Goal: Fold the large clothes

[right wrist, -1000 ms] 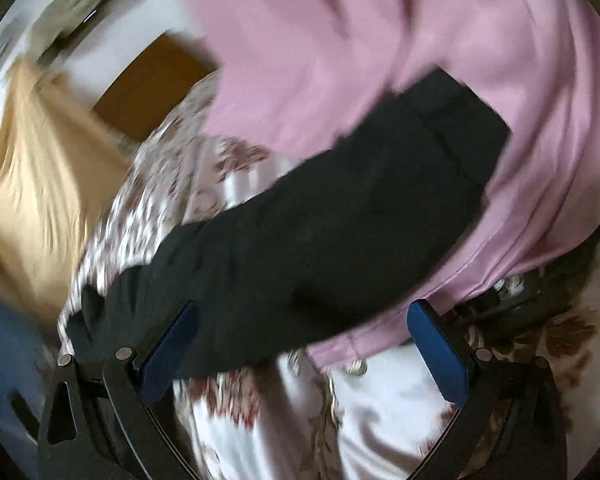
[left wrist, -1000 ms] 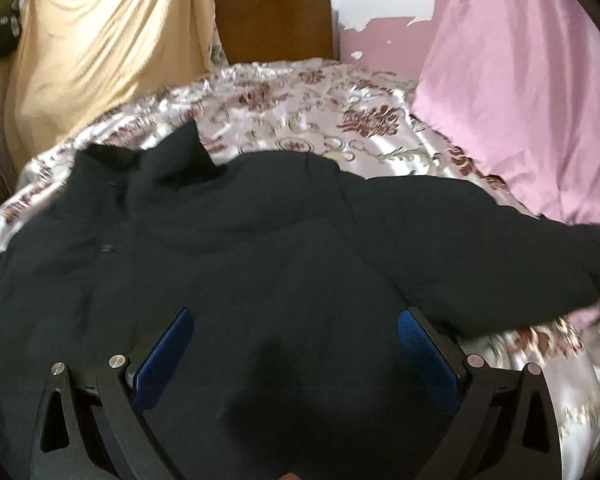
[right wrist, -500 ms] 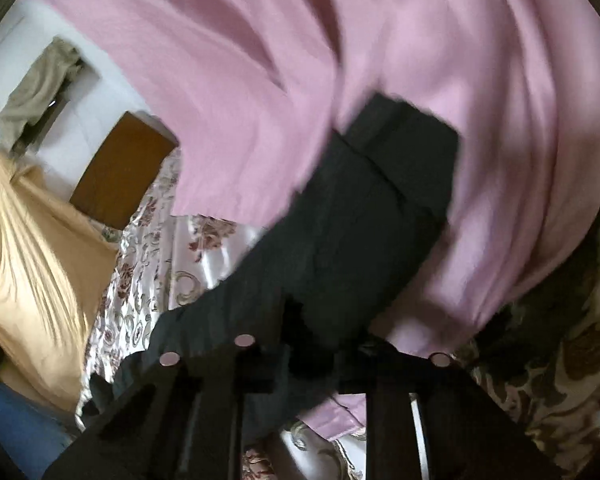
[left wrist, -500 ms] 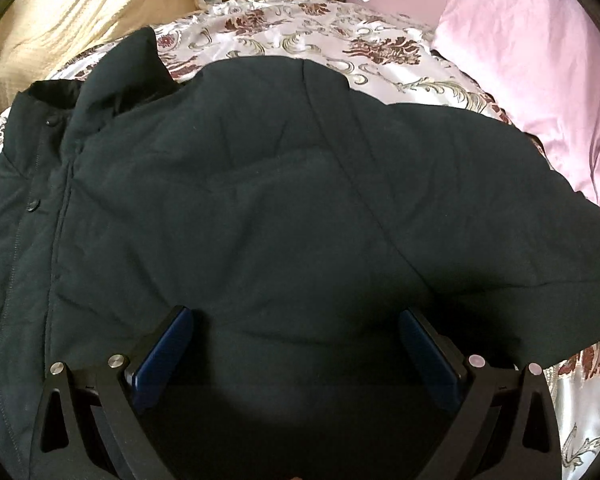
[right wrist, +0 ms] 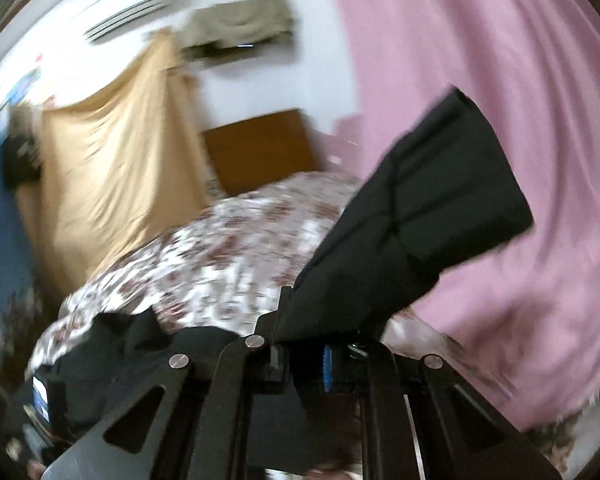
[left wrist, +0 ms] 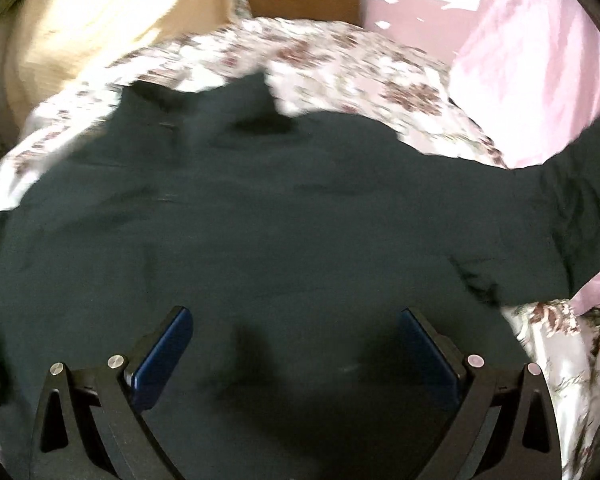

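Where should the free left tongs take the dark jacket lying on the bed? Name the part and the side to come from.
Probably the jacket's near hem, just ahead of the open left tongs. Come down from above and from the near side: the body lies flat on the floral bedspread, so only an edge offers a fold to pinch. The right tongs already clamp the sleeve and hold it lifted.
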Demonstrator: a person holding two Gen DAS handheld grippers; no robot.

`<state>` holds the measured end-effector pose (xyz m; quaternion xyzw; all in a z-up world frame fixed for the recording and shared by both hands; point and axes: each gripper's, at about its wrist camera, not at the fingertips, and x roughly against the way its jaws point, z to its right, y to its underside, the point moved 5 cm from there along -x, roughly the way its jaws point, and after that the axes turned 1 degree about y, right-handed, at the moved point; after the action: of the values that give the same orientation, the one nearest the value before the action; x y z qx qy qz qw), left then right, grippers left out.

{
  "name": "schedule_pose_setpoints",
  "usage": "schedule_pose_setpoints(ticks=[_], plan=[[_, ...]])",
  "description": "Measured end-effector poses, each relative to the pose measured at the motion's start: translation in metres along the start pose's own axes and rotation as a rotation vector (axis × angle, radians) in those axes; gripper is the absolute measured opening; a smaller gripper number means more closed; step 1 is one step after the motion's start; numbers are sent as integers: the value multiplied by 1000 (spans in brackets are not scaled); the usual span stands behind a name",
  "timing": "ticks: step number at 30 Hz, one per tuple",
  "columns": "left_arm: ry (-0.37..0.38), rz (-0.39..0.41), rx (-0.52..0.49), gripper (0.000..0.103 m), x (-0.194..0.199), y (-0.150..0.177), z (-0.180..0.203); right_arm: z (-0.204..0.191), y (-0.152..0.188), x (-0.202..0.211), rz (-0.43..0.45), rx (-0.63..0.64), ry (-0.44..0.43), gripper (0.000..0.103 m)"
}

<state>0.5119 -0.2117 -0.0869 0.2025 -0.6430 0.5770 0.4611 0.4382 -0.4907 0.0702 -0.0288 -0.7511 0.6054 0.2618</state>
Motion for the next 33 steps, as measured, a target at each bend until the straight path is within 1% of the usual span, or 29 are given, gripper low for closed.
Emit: schedule_pose_setpoints(ticks=[1,2,4,5,7,8,10,11,12,14,17,21,22,24,25,27,28,29,30,31,33], plan=[[-15,7,3,103,8,-1,-11,-20,-2,11,7,47,-24,10],[-40,23,11,103,22,-1,-30,-44,-4,10,9,92,-51,10],[-79,36,32,103,39,-3,-57,-83,-5,9,1,155,-95,10],[-103,44,55,103,51,-1,-78,-107,-3,6,-8,189,-125,10],[-123,58,92,103,66,1,-105,-136,6,18,-20,232,-167,10],[-140,70,123,103,77,3,-126,-158,11,15,-31,256,-192,10],[-168,80,158,103,87,8,-149,-193,22,12,-56,295,-232,10],[-186,89,185,103,94,11,-167,-213,31,11,-75,318,-253,10],[-193,94,198,103,97,14,-176,-221,43,15,-90,333,-270,10],[-199,103,234,103,103,21,-199,-250,69,13,-134,369,-309,10],[-216,105,286,103,105,32,-227,-277,106,4,-199,412,-347,10],[-212,114,314,103,98,39,-242,-305,165,-3,-288,513,-373,10],[-209,116,316,103,95,39,-243,-311,174,-6,-310,530,-377,10],[-208,126,318,103,91,40,-243,-320,200,-4,-377,558,-406,11],[-211,130,316,103,90,41,-243,-331,204,-12,-407,570,-420,15],[-215,134,308,103,84,38,-238,-340,223,-9,-480,631,-439,29],[-216,135,304,103,81,37,-236,-342,231,-6,-500,664,-447,46],[-213,138,297,103,77,35,-231,-342,239,1,-535,678,-488,72],[-212,141,292,103,75,35,-226,-340,245,4,-571,672,-530,82],[-211,143,289,103,73,34,-223,-339,248,13,-611,655,-584,87],[-198,145,284,103,65,32,-215,-330,253,32,-657,639,-656,87]])
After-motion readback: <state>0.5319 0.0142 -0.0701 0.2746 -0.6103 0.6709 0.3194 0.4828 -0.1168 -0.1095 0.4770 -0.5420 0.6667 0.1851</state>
